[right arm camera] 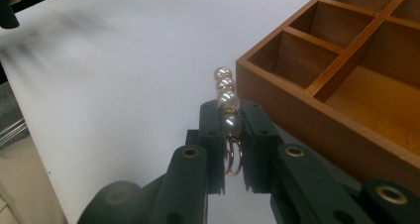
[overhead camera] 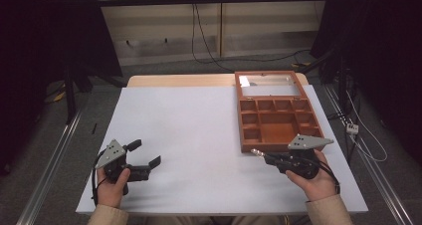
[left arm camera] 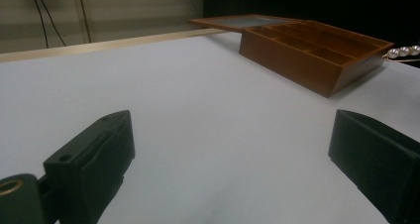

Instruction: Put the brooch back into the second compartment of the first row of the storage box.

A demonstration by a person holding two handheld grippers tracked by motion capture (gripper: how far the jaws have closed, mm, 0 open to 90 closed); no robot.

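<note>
R gripper [right arm camera: 229,130] clenched on pearl clip [right arm camera: 225,97], just beside wooden box [right arm camera: 346,85]. L gripper [overhead camera: 144,155] released, jaws wide, over white table [overhead camera: 199,135].

Glossy pearl clip [right arm camera: 226,99], smooth wooden box [right arm camera: 317,110], matt table [overhead camera: 199,130].

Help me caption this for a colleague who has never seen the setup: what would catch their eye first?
Probably the brown wooden box, open at the table's far right, its compartments bare and its glass lid laid flat behind it. Just in front of it, the right gripper is shut on a string of pearls with gold rings, poking out beside the box's near corner. The left gripper hangs open over bare white tabletop.
</note>
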